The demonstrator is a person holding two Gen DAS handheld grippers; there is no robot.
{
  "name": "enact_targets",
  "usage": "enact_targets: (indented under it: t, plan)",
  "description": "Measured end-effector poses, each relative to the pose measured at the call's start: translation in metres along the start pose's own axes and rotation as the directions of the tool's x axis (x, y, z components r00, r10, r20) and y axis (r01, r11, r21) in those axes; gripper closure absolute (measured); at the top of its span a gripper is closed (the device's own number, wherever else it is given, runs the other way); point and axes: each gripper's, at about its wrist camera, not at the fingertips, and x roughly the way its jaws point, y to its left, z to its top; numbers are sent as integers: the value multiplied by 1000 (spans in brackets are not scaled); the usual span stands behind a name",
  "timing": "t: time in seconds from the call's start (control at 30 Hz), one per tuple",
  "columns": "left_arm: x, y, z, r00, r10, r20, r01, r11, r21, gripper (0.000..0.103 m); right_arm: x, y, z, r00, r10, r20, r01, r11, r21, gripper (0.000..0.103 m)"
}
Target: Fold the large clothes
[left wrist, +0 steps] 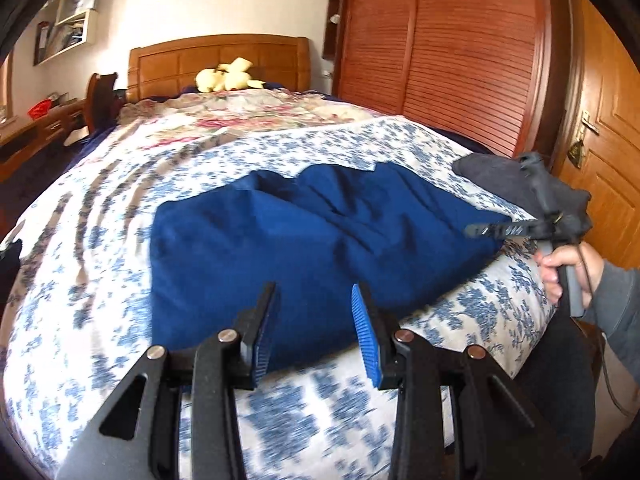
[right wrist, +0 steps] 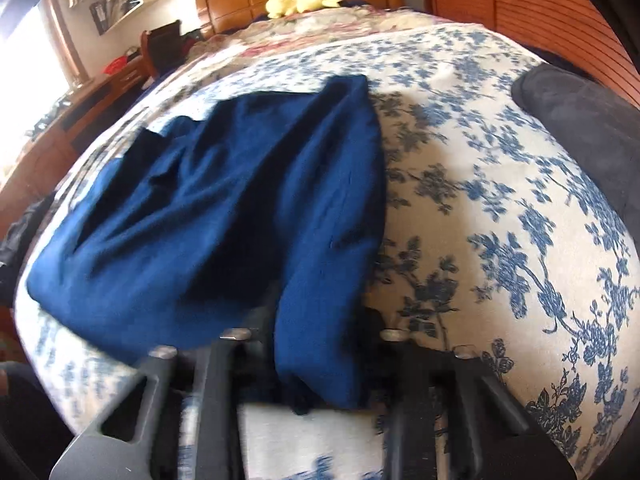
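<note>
Blue-flowered sheets cover the big bed [left wrist: 100, 216], with a yellow soft toy [left wrist: 226, 76] by the wooden headboard [left wrist: 216, 60]. On the bed lies the blue garment [left wrist: 300, 240]. Left tool [left wrist: 314, 332] is apart and empty. Right tool [right wrist: 320, 360] pinches the garment's corner.

The garment [left wrist: 320, 240] is plain deep navy blue. The bedspread [left wrist: 100, 280] under it is white with a blue floral print — further back a quilt [left wrist: 248, 108] shows pink and red flowers on cream. A soft toy [left wrist: 228, 76] is pale yellow. Headboard [left wrist: 220, 60] and wardrobe [left wrist: 460, 48] are orange-brown wood — the wardrobe's doors slatted.
</note>
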Motion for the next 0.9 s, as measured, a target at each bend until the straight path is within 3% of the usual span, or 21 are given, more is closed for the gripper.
enact_targets:
  t: [0.1,0.23,0.5,0.6,0.7,0.77,0.9]
  plan:
    - [-12,17,-4,1000,16,13,-16,1000,-27,68,-35,18,20,989,93,118,-94,996,2,86]
    - [-26,39,-11,999,44,27,-42,997,-65,68,-61,82,48,974,166,157,-147,982,-121,86]
    - [-49,62,-26,995,94,44,-89,991,-96,68,-59,235,61,932,344,115,-290,897,-335,87]
    - [-50,73,-30,993,108,37,-104,988,-114,68,-37,284,54,926,376,29,-341,867,-364,86]
    - [-50,80,-33,992,120,26,-115,985,-127,68,-15,307,50,943,331,-41,-320,861,-395,74]
    - [-51,80,-34,992,124,25,-120,984,-128,68,-13,312,46,933,351,-76,-350,843,-408,61]
    - [-52,74,-32,992,118,40,-113,987,-117,68,-28,297,45,933,360,-33,-339,841,-421,54]
